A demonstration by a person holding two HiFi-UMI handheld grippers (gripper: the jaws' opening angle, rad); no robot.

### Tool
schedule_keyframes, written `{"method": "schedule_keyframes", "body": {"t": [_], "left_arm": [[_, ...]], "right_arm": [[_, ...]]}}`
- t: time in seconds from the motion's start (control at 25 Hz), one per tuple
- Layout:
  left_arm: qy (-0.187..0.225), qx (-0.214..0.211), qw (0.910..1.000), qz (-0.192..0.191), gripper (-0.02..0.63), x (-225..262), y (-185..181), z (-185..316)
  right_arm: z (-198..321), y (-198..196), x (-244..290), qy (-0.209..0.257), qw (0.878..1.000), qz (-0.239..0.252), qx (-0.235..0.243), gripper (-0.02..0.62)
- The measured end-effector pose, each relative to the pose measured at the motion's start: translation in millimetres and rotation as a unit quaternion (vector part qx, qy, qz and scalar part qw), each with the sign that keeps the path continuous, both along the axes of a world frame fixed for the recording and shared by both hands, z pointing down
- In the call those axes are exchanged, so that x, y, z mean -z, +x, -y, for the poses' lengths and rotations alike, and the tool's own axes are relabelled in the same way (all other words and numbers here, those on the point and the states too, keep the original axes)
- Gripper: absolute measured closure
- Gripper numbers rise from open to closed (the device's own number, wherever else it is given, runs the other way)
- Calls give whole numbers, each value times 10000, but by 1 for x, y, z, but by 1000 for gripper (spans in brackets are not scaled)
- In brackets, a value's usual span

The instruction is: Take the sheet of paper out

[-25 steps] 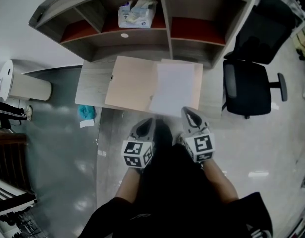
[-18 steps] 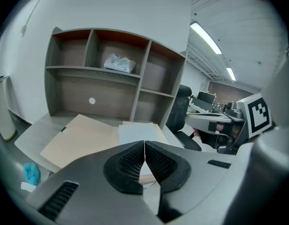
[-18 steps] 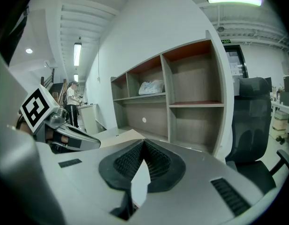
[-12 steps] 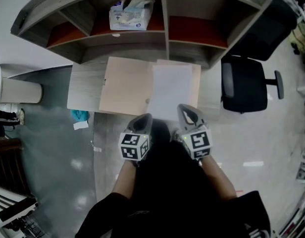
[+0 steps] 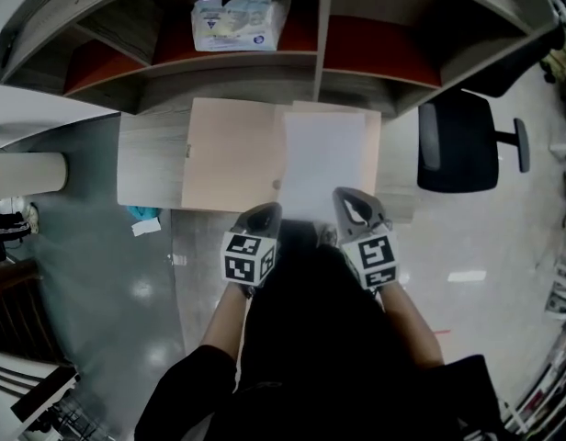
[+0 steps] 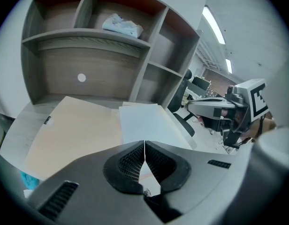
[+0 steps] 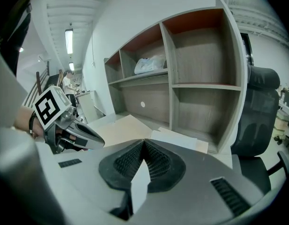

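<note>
- Head view: the white sheet of paper (image 5: 324, 162) lay flat on the right half of an open beige card folder (image 5: 232, 154), which sat on the pale wood-grain desk (image 5: 147, 163) below a grey shelf unit (image 5: 317, 67).
- Head view: the left gripper (image 5: 271, 208) and the right gripper (image 5: 344, 195) hung side by side at the desk's near edge. The right one's tip was over the sheet's near edge; I couldn't tell whether it touched.
- Head view: a black office chair (image 5: 458, 145) stood to the right of the desk.
- Left gripper view: my left claw (image 6: 144, 143) was fully closed, pads meeting, with nothing between them. The sheet (image 6: 144, 123) lay just beyond the tips.
- Right gripper view: my right claw (image 7: 143, 142) was likewise closed tight and empty, with the sheet (image 7: 178, 138) on the folder (image 7: 125, 128) ahead of it.
</note>
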State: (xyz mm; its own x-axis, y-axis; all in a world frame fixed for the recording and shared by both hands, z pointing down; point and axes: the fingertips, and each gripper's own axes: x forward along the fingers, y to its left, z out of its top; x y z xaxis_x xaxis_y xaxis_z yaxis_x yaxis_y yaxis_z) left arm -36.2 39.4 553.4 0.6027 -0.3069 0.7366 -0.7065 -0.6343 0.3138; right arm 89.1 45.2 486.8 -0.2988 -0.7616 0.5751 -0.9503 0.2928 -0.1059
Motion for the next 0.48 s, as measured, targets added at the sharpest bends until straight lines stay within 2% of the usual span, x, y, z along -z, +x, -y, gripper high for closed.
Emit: {"method": "schedule_keyframes", "body": {"t": [0.48], "left_arm": [[-495,-377,9975,325,561,-41,-12,15]], "right_arm": [[9,-9,-19,-440,9989,-150,88,578]]}}
